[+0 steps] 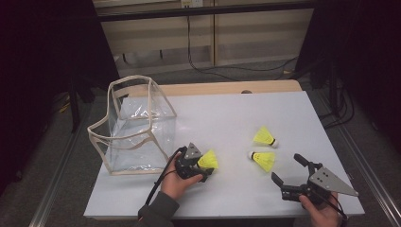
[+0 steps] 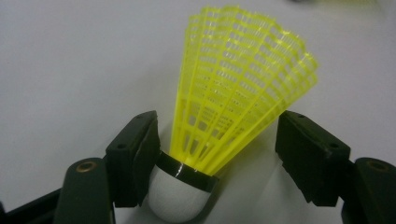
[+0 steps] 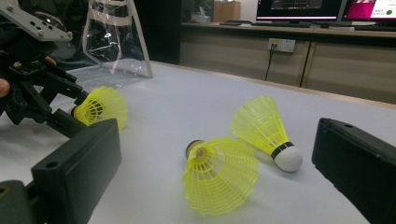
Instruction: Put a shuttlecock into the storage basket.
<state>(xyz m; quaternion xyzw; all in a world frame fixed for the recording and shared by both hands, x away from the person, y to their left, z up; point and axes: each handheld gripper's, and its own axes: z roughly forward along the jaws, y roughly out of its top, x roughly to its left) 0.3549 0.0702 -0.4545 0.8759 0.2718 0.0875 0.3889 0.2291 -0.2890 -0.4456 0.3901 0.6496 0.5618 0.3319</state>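
A yellow shuttlecock [image 1: 208, 160] [image 2: 233, 88] with a white cork lies on the white table [image 1: 222, 113], between the jaws of my left gripper [image 1: 204, 165] [image 2: 217, 126]. One pad touches the cork; the other stands a small gap off the skirt, so the gripper is open. Two more yellow shuttlecocks lie to the right: one farther back [image 1: 264, 136] [image 3: 264, 126], one nearer [image 1: 263, 160] [image 3: 219, 172]. My right gripper [image 1: 286, 167] [image 3: 217, 128] rests near the table's front right, open with nothing held, and points at those two.
A clear plastic bag [image 1: 132, 127] [image 3: 116, 42] with beige trim stands open at the table's left. The table's front edge runs just below both hands. Cables lie on the floor beyond the far edge.
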